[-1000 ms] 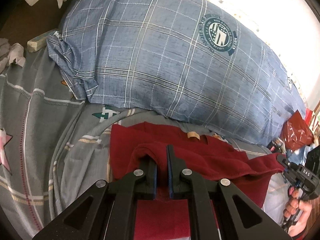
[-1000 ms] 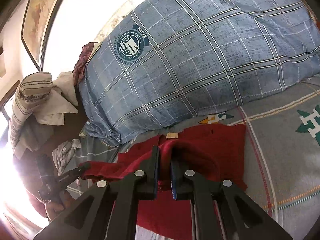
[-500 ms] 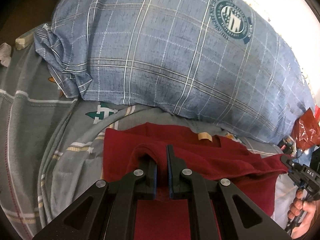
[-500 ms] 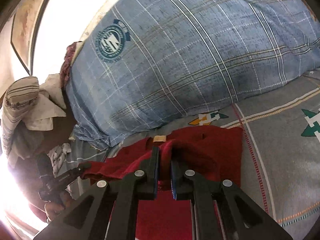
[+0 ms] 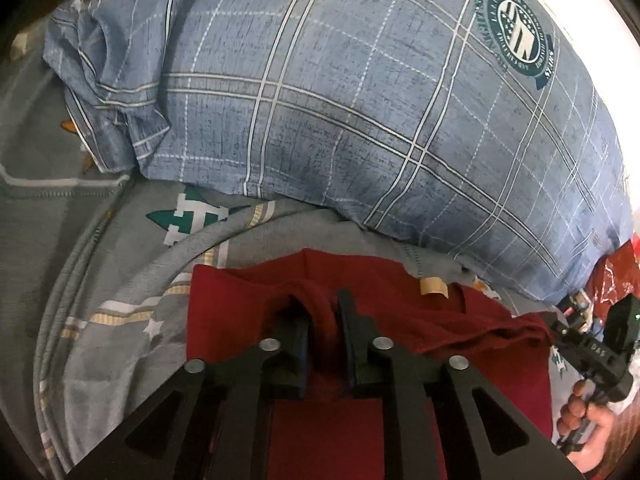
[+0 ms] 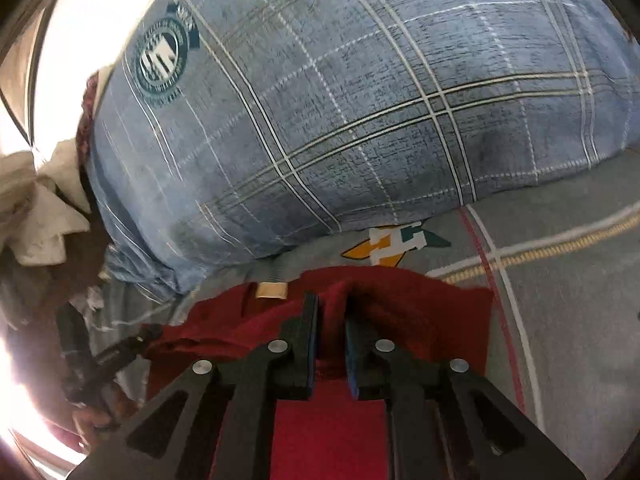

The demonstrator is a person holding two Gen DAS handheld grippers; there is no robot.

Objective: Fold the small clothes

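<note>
I see the dark red garment [image 5: 248, 300] lying on the grey patterned sheet [image 5: 120, 264], its long side running across, parallel to the blue checked pillow [image 5: 360, 120] behind, its tan label [image 5: 434, 286] toward that pillow. My left gripper [image 5: 322, 312] and right gripper [image 6: 332, 312] have just been opening a little; a soft raised fold stands between each pair of fingers. If the pads still press it, I cannot tell. The near edge is hidden.

left wrist: close, angled down | right wrist: same | shared: red garment [image 5: 400, 316], pillow [image 5: 360, 100]
</note>
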